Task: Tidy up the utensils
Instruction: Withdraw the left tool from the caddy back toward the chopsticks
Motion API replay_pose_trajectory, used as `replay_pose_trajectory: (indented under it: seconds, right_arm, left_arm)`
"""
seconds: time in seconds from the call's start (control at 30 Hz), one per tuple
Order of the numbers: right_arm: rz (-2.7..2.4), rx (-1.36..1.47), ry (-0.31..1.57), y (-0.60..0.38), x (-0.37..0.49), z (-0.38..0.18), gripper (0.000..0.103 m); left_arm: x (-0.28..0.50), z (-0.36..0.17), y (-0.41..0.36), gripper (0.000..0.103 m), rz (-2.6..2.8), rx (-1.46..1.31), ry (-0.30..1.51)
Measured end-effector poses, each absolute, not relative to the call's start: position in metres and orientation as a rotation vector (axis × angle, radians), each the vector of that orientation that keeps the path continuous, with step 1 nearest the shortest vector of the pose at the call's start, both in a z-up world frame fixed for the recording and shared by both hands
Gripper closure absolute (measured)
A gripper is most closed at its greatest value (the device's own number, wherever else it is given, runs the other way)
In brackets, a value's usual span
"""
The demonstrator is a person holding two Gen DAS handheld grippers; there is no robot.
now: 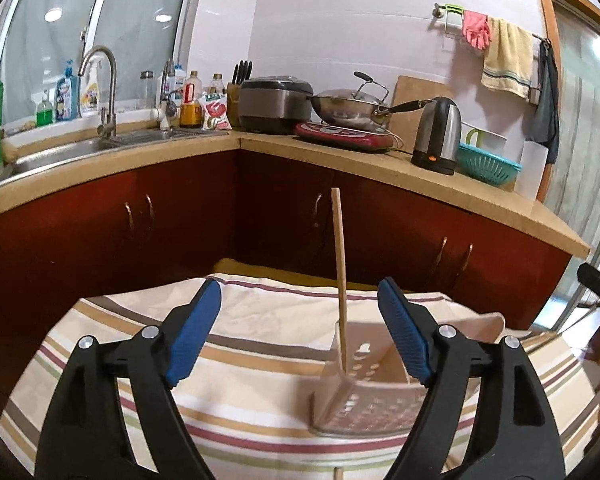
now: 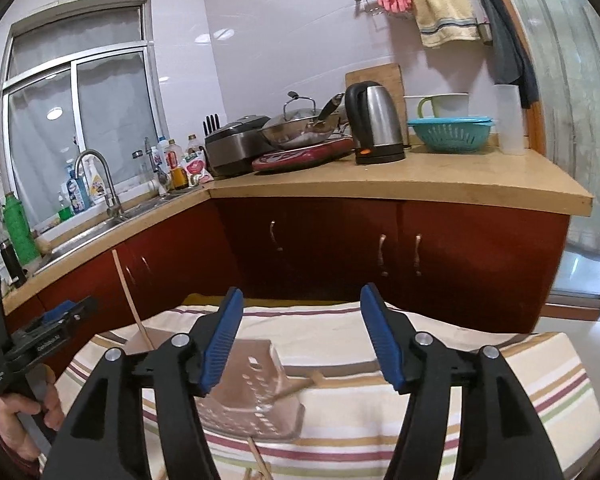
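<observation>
A translucent perforated utensil holder [image 1: 372, 396] [image 2: 252, 396] lies on its side on the striped cloth [image 1: 240, 364] [image 2: 440, 380]. One wooden chopstick [image 1: 340, 264] [image 2: 134, 300] stands up out of it, nearly upright. A second wooden stick [image 2: 298, 387] rests at the holder's mouth, and more stick ends [image 2: 260, 460] poke in at the bottom edge. My left gripper [image 1: 300, 284] is open, with nothing between its fingers, and the holder sits just inside its right finger. My right gripper [image 2: 302, 292] is open and empty above the holder. A hand [image 2: 28, 408] holds the left gripper [image 2: 44, 332] at far left.
Past the table's far edge stand red cabinets [image 1: 100, 220] under an L-shaped counter [image 2: 420, 176]. The counter carries a kettle [image 2: 376, 124], a wok [image 1: 352, 108], a rice cooker [image 1: 274, 102], a teal colander [image 2: 450, 130] and a sink [image 1: 64, 152] with bottles.
</observation>
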State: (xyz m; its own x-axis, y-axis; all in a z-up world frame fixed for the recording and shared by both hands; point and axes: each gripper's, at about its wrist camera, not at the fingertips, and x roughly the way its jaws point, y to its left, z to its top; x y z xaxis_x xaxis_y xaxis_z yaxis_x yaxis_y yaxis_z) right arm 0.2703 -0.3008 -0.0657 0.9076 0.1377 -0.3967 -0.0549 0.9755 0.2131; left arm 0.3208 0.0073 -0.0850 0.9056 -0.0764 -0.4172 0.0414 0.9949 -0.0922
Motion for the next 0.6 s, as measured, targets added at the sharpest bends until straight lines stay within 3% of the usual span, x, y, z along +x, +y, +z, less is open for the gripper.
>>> replay_pose_trajectory:
  seconds: [0.3, 0.6]
  right_arm:
    - [0.081, 0.179, 0.397, -0.307, 0.208, -0.073, 0.042]
    - [0.099, 0.145, 0.45, -0.301, 0.139, -0.133, 0.044]
  left_arm:
    - [0.258, -0.092, 0.009, 0.024, -0.061, -0.033, 0.406]
    - [0.184, -0.129, 0.002, 0.024, -0.078, -0.028, 0.413]
